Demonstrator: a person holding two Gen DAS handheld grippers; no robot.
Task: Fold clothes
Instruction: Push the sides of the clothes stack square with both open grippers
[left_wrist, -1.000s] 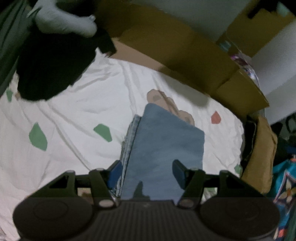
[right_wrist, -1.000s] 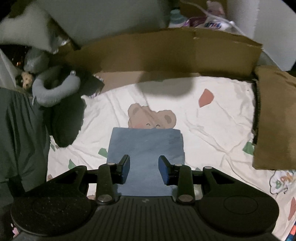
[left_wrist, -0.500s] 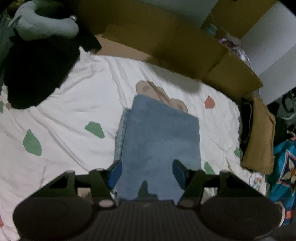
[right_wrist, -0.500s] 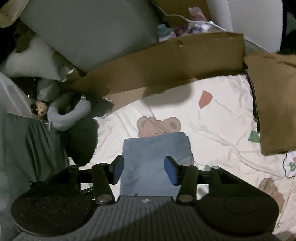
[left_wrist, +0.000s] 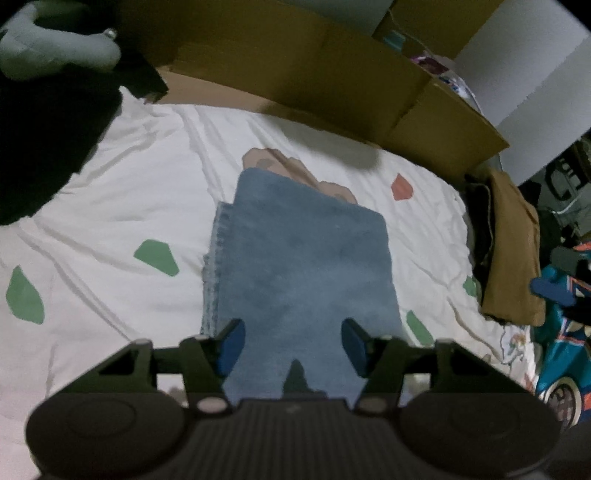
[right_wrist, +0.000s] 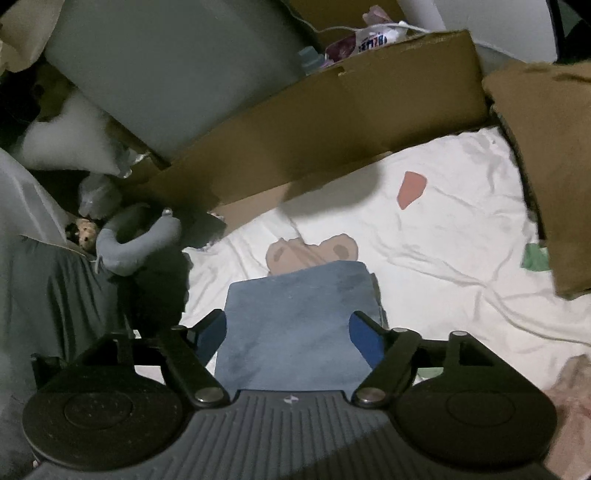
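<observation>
Since the earlier frames, both cameras have been drawn back and tilted, so that more of the cardboard and clutter beyond is taken in by the right view, while the spread of the right gripper has been widened; the folded denim has not been shifted on the bed. Folded blue denim is seen lying as a flat rectangle on the white patterned bedsheet, directly ahead of and between the fingers of the left gripper, with layered edges stacked along the side beyond the left finger. In both views the fingers are held wide apart with nothing pinched; the cloth is only framed by them from above. The garment is thus already lying folded, a state that fits either a finished fold or a pause ahead of another fold or a carry to the folded brown garment, which lies well beyond the right finger. Trouble would be expected from a shallow pinch: if only the top layer were taken, the stack would be peeled open and the fold lost. The loose, creased sheet could also be gathered with the denim if the fingers were pressed too deep. The cardboard panel lying just past the far edge could be snagged if the cloth were pushed forward.
</observation>
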